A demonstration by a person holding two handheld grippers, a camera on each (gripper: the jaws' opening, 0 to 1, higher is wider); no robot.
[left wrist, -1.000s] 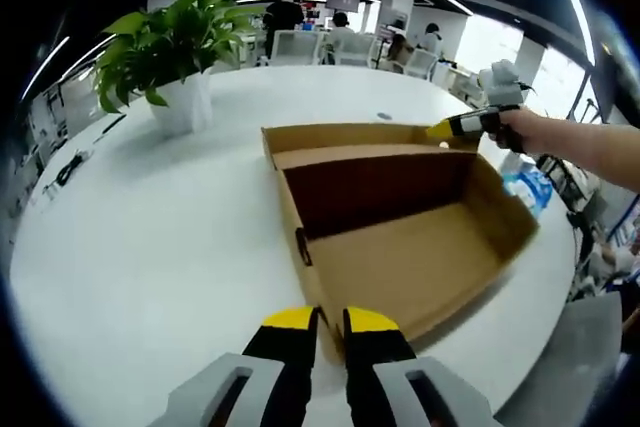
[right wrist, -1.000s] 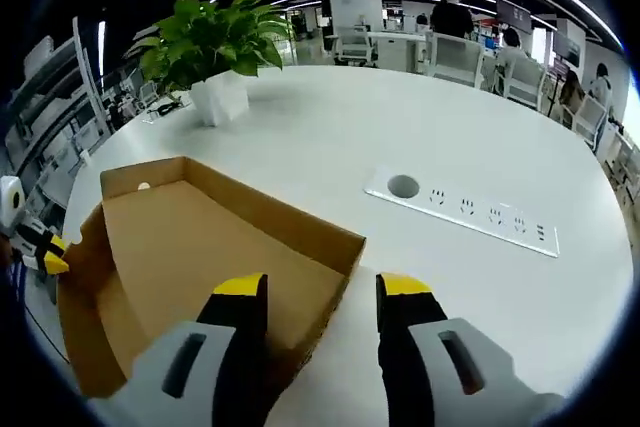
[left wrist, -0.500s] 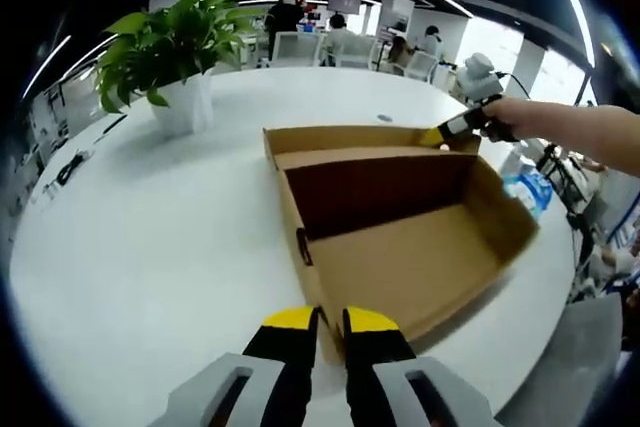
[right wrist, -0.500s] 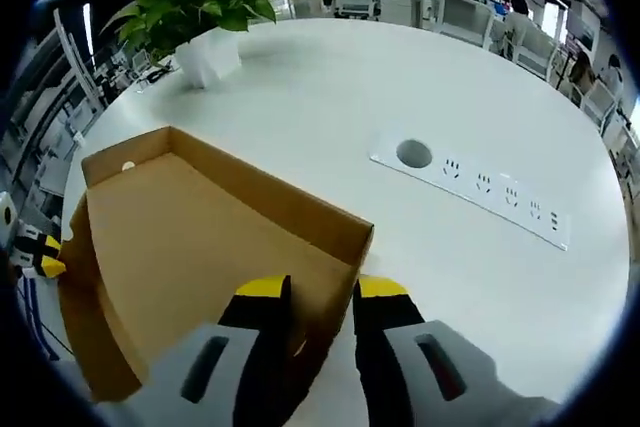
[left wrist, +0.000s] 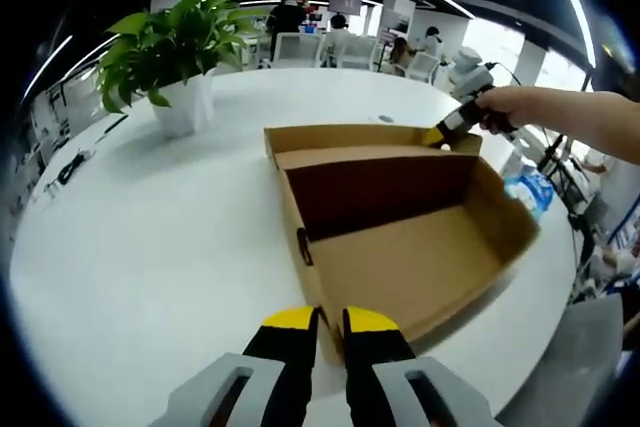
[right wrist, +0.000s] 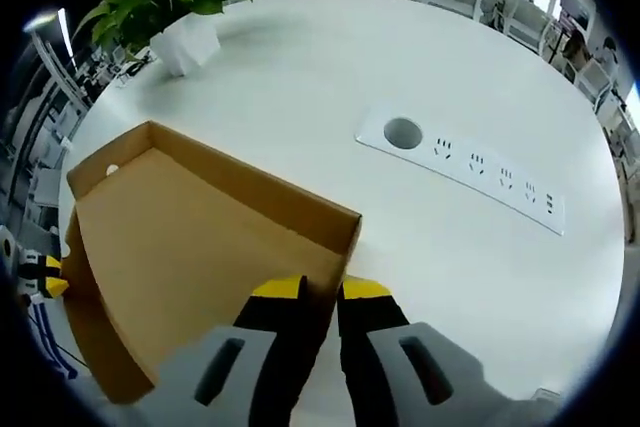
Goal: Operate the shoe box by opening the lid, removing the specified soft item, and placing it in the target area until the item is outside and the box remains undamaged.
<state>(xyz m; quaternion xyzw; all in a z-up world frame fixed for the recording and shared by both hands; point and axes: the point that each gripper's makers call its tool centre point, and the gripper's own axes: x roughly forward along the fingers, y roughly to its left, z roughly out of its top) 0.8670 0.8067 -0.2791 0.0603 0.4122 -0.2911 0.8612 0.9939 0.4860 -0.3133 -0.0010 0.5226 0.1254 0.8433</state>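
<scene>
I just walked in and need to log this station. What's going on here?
A person is working an open cardboard box on a white table with two hand-held grippers. The left gripper is shut on the box's near edge; the right gripper pinches a wall at the opposite corner. The inside that shows looks empty. A potted plant stands nearby.

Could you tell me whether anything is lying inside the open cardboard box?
No, in the left gripper view the open brown cardboard box shows only its bare floor and walls.

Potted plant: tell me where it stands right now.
In the left gripper view the potted plant stands on the white table at upper left, beyond the open cardboard box; in the right gripper view it sits top left.
</scene>
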